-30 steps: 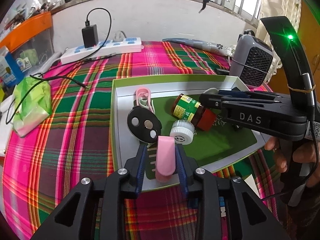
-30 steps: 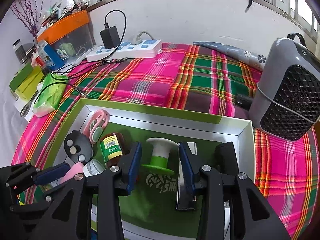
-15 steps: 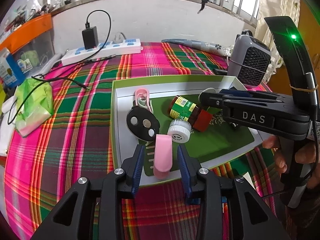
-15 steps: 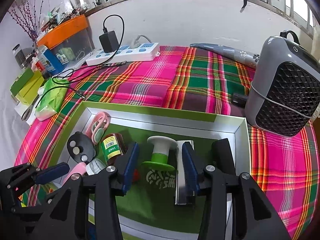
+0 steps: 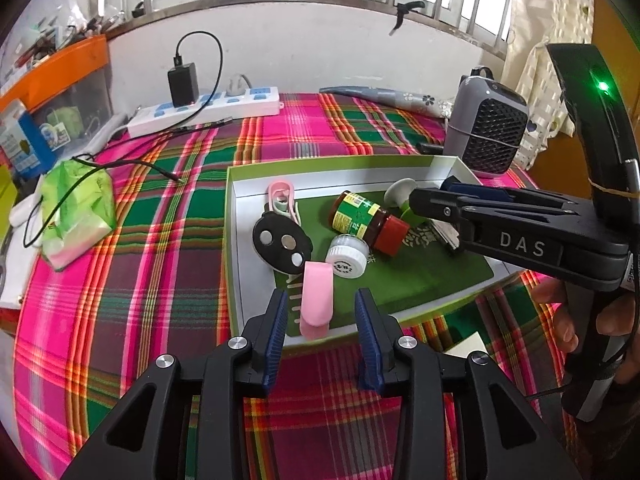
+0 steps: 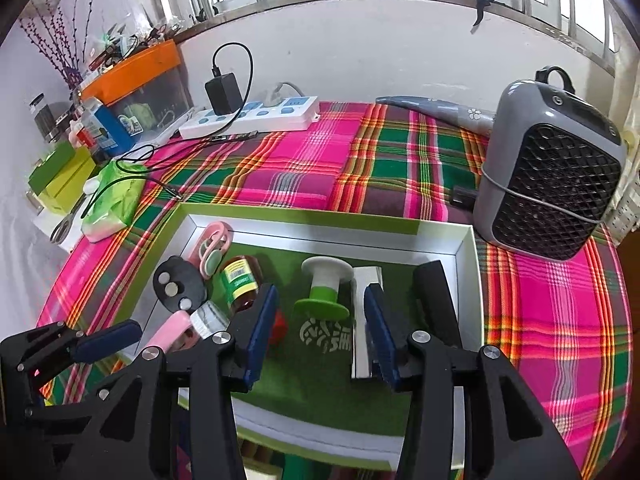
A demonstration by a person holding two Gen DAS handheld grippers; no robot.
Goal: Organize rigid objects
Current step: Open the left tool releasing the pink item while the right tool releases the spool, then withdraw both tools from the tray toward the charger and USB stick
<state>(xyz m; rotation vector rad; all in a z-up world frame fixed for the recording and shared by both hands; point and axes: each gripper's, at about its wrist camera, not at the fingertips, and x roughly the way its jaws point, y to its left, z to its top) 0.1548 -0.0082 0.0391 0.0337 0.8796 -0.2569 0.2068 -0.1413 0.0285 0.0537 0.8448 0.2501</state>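
Plaid-covered bed carries tray (image 5: 236,240). Left gripper (image 5: 322,312) held wide around pink clip (image 5: 316,300) at near edge, untouched. Right gripper (image 6: 320,320) parted, empty, above spool (image 6: 326,286). Risk: clip toppled over rim if nudged.

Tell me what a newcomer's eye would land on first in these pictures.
First the loud pink and green plaid cloth that covers the whole surface. Then the green-rimmed box at its middle, with small things lying inside: a red-capped bottle, a pink clip, a green and white spool. At the right stands a grey heater.
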